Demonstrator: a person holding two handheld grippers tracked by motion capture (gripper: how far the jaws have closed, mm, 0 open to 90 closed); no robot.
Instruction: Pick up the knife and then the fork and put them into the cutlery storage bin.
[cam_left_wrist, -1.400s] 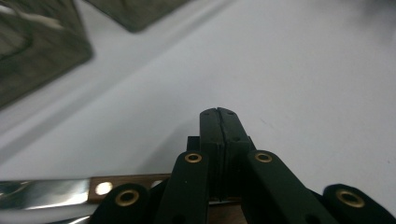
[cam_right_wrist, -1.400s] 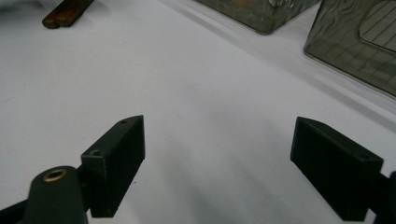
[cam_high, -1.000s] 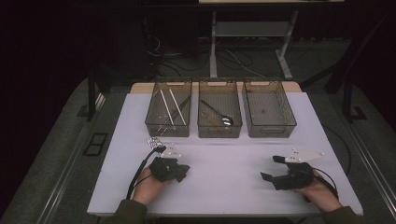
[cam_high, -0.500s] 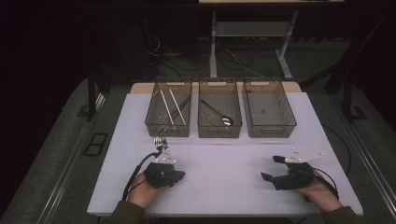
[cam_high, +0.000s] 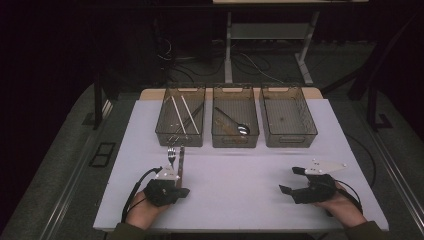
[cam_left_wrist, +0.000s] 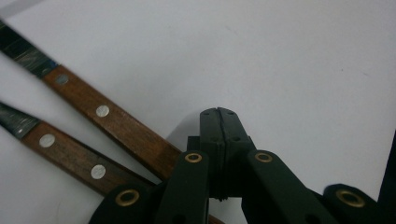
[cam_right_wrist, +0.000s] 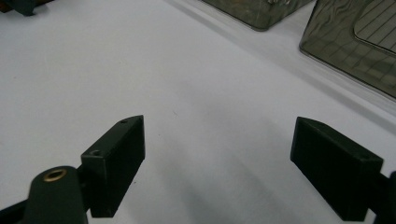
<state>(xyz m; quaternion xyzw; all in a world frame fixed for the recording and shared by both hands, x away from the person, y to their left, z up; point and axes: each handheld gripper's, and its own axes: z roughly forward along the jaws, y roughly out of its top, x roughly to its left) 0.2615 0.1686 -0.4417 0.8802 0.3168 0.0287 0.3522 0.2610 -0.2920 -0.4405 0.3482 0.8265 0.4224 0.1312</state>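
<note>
A fork (cam_high: 171, 154) and a second wooden-handled piece of cutlery (cam_high: 180, 163) lie side by side on the white table (cam_high: 240, 170), pointing toward the bins. My left gripper (cam_high: 170, 189) rests at their near ends. In the left gripper view its jaws (cam_left_wrist: 219, 112) are shut with nothing between them. Two riveted brown handles (cam_left_wrist: 116, 126) (cam_left_wrist: 70, 154) run past just to the left of them. My right gripper (cam_high: 291, 180) sits low over the table at the right, open and holding nothing (cam_right_wrist: 217, 135).
Three see-through bins stand in a row at the far side. The left bin (cam_high: 161, 131) holds long thin sticks, the middle bin (cam_high: 218, 137) a spoon, and the right bin (cam_high: 310, 131) shows nothing inside. The table's near edge runs just behind both hands.
My left gripper has slid a little left and toward the near edge. The fork now lies straight, pointing at the bins. The right gripper has kept still.
</note>
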